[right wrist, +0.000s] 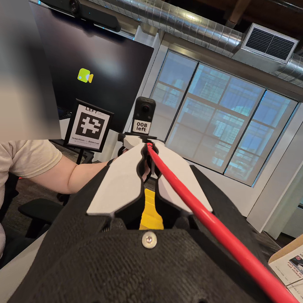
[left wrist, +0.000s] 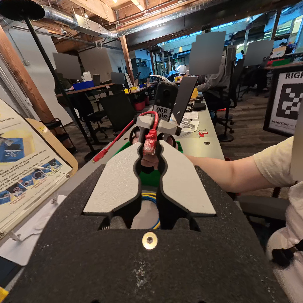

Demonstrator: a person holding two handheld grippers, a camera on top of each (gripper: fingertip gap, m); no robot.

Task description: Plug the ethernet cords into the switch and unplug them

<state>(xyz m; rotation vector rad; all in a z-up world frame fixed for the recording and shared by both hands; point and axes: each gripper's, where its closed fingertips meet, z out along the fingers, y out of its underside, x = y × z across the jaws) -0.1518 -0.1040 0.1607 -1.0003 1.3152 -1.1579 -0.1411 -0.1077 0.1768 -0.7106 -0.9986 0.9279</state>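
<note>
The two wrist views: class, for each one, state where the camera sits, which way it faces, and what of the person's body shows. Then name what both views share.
Left wrist view: sits behind the left gripper, faces along a long grey table toward the right gripper; a bare forearm shows.
Right wrist view: sits behind the right gripper, faces the left gripper and windows; a forearm shows.
Shared: the red ethernet cord, gripped by both.

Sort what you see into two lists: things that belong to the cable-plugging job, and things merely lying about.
Job: red ethernet cord, left gripper, right gripper, blue and yellow cords.

Lying about: instruction board, green bin, office chairs, small red clips.
</note>
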